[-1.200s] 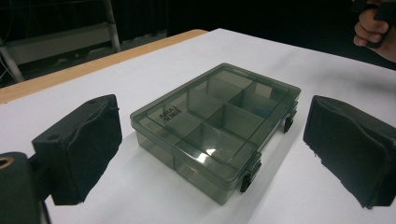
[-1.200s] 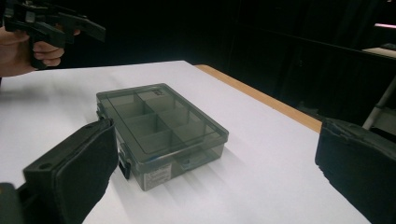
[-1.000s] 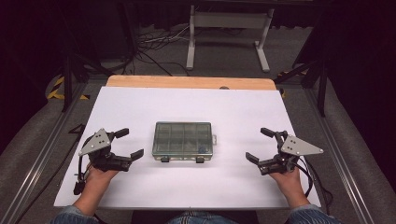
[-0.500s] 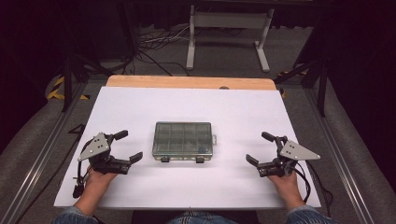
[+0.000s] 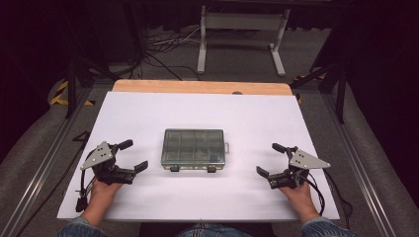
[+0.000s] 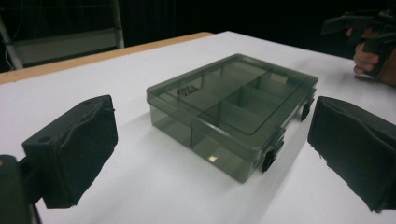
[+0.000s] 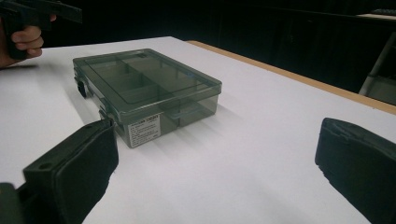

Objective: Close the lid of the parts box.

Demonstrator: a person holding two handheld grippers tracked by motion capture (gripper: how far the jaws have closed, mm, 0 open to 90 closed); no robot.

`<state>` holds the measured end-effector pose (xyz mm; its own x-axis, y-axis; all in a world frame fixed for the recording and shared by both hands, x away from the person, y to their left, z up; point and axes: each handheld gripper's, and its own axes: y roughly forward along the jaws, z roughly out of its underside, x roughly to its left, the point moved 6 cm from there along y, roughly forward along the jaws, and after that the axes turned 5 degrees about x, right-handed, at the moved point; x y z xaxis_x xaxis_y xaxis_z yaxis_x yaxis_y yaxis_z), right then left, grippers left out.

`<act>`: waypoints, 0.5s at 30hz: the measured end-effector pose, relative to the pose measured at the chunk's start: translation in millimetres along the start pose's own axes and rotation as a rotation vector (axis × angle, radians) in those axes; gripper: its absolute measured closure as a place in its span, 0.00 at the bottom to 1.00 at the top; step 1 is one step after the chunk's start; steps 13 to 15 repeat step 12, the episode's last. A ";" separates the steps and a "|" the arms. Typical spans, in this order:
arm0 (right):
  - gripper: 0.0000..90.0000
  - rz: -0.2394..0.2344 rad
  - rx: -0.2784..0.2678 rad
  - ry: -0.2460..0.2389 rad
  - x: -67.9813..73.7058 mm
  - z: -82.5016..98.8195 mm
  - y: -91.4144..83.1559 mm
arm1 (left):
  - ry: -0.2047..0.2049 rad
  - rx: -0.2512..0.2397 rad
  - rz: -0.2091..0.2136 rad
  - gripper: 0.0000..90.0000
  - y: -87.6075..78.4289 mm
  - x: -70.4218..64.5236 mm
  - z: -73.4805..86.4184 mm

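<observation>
Two grippers rest low on the white table (image 5: pixel 148 113), each held in one hand. The left gripper (image 5: pixel 132 155), lower left of the high view, has its jaws spread wide, holding nothing and touching nothing. The right gripper (image 5: pixel 271 158), lower right, is likewise spread wide with nothing between its jaws. The smoky clear compartment box (image 5: pixel 193 148) lies flat at frame centre, lid closed, between the two grippers and apart from both, its two dark latches (image 5: pixel 211 169) facing the bottom edge.

Left hand-held gripper (image 5: pixel 129 156) and right hand-held gripper (image 5: pixel 272 159) — both gaping — face inward.
</observation>
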<state>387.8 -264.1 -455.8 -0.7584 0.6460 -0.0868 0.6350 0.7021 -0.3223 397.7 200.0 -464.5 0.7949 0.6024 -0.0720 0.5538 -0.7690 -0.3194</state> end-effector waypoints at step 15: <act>0.00 0.019 -0.018 0.009 -2.4 -2.8 -4.0 | -0.018 -0.011 0.008 0.02 -2.3 1.9 1.7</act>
